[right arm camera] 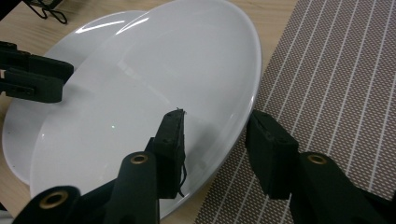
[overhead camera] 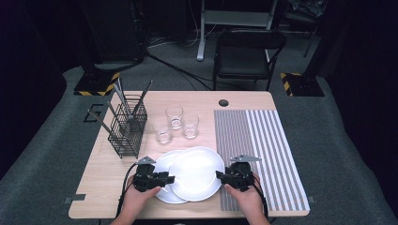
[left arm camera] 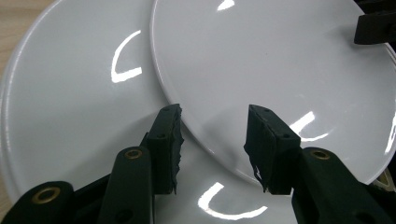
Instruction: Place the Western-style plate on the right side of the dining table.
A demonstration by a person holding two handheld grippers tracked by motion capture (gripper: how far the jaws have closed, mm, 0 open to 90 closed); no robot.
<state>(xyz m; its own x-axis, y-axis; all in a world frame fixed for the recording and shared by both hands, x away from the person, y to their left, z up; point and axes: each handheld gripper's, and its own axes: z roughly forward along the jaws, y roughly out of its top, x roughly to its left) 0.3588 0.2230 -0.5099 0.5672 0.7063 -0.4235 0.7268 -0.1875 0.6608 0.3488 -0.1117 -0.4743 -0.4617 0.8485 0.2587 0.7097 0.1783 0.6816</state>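
Two white plates overlap at the table's front. The upper plate lies partly on the lower plate and reaches the placemat's edge. My left gripper stands open at the upper plate's left rim. In the left gripper view, that rim of the upper plate runs between the jaws of my left gripper, with the lower plate beneath. My right gripper is open at the upper plate's right rim. There my right gripper has one jaw over the upper plate and the other over the placemat.
A black wire rack with several utensils stands at the left. Three empty glasses cluster behind the plates. The grey striped placemat covers the table's right part. A black chair stands beyond the far edge.
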